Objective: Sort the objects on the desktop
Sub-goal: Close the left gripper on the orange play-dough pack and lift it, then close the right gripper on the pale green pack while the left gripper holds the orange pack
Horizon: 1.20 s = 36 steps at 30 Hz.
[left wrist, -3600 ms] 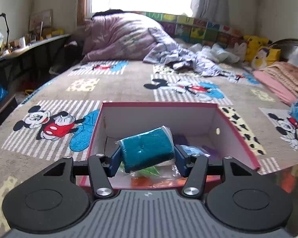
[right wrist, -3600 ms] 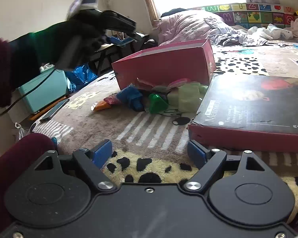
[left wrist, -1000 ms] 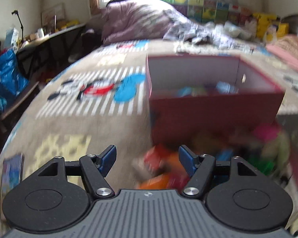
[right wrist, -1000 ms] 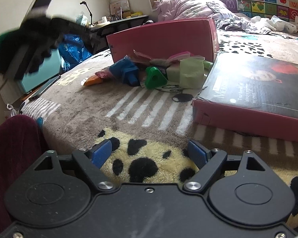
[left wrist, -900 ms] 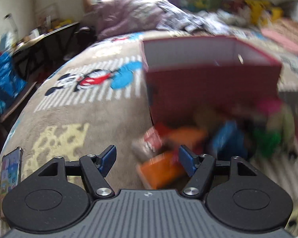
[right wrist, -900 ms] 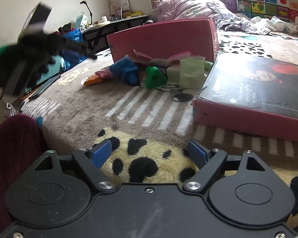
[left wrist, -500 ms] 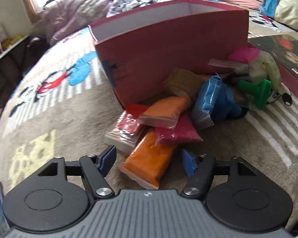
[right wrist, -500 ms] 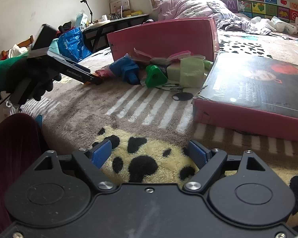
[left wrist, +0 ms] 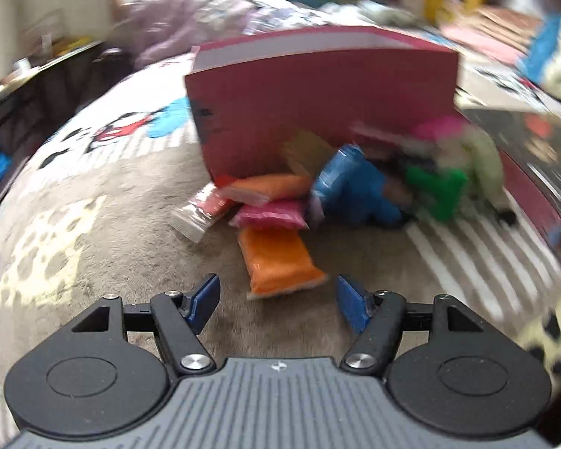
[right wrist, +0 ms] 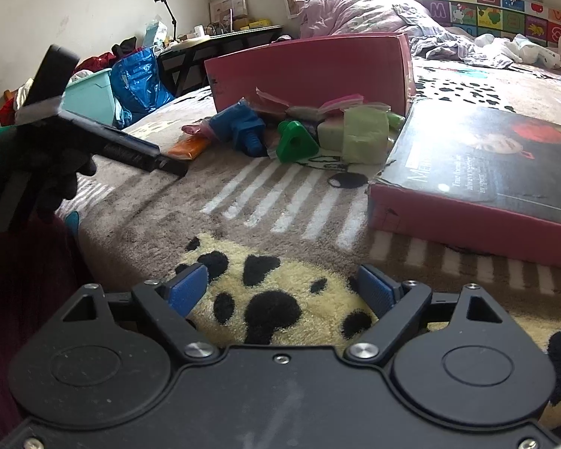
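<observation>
My left gripper [left wrist: 276, 301] is open and empty, low over the rug, just short of an orange clay packet [left wrist: 278, 258]. Behind it lie a pink packet [left wrist: 271, 215], a second orange packet [left wrist: 269, 189], a clear red packet [left wrist: 204, 211], a blue toy bolt [left wrist: 355, 192] and a green toy piece [left wrist: 435, 192], all in front of the red box [left wrist: 321, 104]. The left gripper also shows in the right wrist view [right wrist: 168, 166], near the orange packet [right wrist: 189, 147]. My right gripper [right wrist: 280, 292] is open and empty over the spotted rug, well short of the pile.
The box lid [right wrist: 486, 172] lies flat at the right, beside the pile. Pale green blocks [right wrist: 362, 131] sit next to it. A blue bag [right wrist: 138, 82], a teal bin [right wrist: 89, 93] and a desk [right wrist: 220, 43] stand off the rug at the left. A bed with quilts lies behind.
The left gripper let the teal packet go at the box, then dropped in front of the pile. It has now pulled back slightly from the orange packet. The right gripper has stayed still.
</observation>
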Each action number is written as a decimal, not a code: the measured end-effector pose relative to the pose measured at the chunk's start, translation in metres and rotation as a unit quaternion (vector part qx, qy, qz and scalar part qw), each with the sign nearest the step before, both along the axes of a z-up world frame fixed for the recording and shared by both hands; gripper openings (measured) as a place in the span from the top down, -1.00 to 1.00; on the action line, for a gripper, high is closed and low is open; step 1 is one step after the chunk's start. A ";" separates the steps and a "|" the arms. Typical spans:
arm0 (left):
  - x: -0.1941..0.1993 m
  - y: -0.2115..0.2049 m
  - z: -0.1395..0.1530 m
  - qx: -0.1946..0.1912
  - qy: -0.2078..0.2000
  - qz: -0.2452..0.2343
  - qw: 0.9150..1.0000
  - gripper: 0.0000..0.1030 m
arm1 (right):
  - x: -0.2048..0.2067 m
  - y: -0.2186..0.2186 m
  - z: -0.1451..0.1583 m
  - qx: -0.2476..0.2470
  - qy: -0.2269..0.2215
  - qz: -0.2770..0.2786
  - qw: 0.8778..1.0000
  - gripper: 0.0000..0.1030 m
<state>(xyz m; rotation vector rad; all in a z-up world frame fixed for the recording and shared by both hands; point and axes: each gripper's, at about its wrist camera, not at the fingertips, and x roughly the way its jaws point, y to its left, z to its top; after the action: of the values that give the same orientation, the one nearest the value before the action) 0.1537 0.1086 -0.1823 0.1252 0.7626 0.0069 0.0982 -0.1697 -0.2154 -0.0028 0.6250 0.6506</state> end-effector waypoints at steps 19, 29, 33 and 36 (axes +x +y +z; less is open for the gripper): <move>-0.040 -0.023 -0.008 -0.059 0.004 -0.007 0.998 0.24 | -0.003 0.001 0.016 -0.003 -0.023 -0.024 0.999 -0.71; -0.046 -0.036 -0.012 -0.021 -0.032 0.004 0.999 0.07 | 0.006 0.021 0.038 -0.043 -0.067 -0.023 0.997 -0.71; -0.048 -0.038 -0.012 -0.025 -0.034 -0.004 0.999 0.27 | 0.026 0.027 0.043 -0.064 -0.065 -0.026 0.995 -0.65; -0.048 -0.038 -0.014 -0.027 -0.041 -0.007 0.999 0.28 | 0.044 0.033 0.048 -0.080 -0.074 -0.029 0.994 -0.62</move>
<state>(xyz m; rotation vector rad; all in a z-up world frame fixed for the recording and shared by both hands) 0.1058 0.0710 -0.1961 0.0781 0.6796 -0.0227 0.1418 -0.1371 -0.1679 -0.1805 0.5314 0.5374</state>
